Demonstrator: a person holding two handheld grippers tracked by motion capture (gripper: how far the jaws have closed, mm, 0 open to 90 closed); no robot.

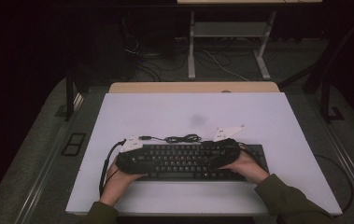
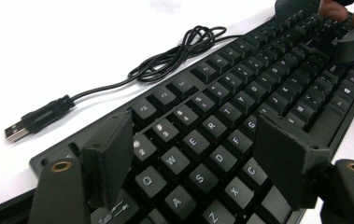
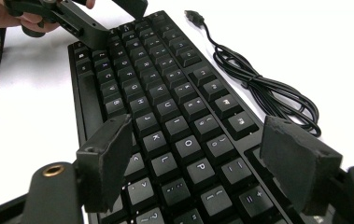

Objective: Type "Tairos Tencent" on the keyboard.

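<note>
Two wide-open black jaw pairs, left gripper (image 2: pixel 193 158) and right gripper (image 3: pixel 207 163), hover over a black plastic keyboard (image 1: pixel 191 162) lying near the white table's (image 1: pixel 165 112) front edge (nothing gripped); pressing keys likely comes next, needing narrower jaws

Hands seemingly hide keyboard (image 1: pixel 184 161) ends, high view.

- Your right gripper (image 3: pixel 198 158) hangs low over the black keyboard (image 3: pixel 165 107), its jaws spread wide with keys such as K, L, O and P showing between them; neither pad presses on anything.
- The keyboard lies on the white surface (image 3: pixel 305 46).
- Its black cable (image 3: pixel 263 88) lies bunched just beside the keyboard's far edge, the USB plug (image 3: pixel 194 17) loose on the surface.
- Your left gripper (image 3: pixel 79 23) sits over the keyboard's far end, held in your hand (image 3: pixel 6 16).
</note>
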